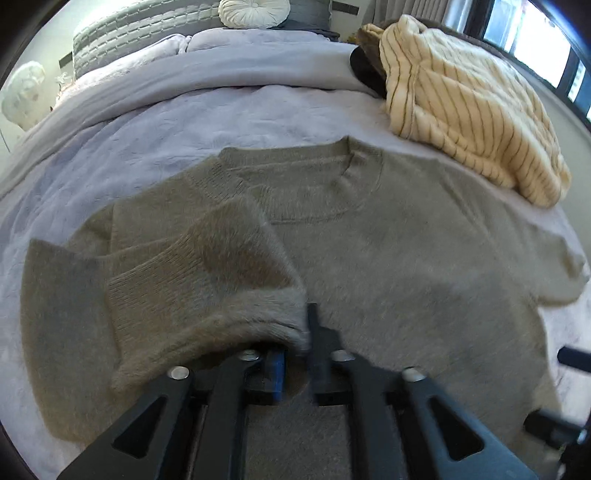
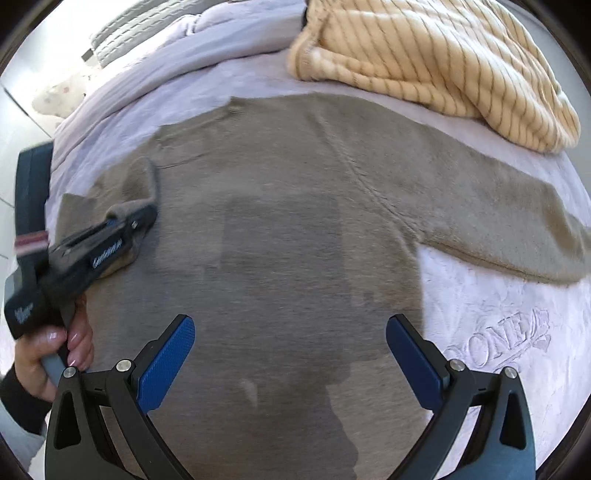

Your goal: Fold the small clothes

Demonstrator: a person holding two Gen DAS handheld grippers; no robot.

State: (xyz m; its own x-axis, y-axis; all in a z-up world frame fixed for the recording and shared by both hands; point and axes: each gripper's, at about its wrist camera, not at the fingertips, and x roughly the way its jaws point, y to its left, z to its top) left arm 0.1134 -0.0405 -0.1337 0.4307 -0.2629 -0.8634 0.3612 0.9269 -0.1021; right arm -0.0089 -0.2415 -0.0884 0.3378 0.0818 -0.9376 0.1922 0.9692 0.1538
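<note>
A fuzzy grey-green sweater [image 1: 388,236] lies flat on the bed, neckline toward the pillows. Its left sleeve [image 1: 207,266] is folded across toward the body. The fluffy cuff edge drapes over my left gripper [image 1: 297,332], whose jaws stand close together with the cuff between the tips. In the right wrist view the left gripper [image 2: 146,218] holds that bunched sleeve [image 2: 136,184] just above the sweater body [image 2: 295,221], with a hand [image 2: 70,343] on its handle. My right gripper [image 2: 290,321] hovers wide open over the lower body, nothing between its blue pads [image 2: 166,362]. The other sleeve [image 2: 498,221] lies stretched out to the right.
A cream sweater with thin dark stripes [image 1: 469,107] is heaped at the far right of the bed [image 1: 166,122], covered by a pale lilac blanket. Pillows [image 1: 255,13] and a quilted headboard [image 1: 140,33] sit at the far end. Embroidered lettering [image 2: 498,343] marks the blanket on the right.
</note>
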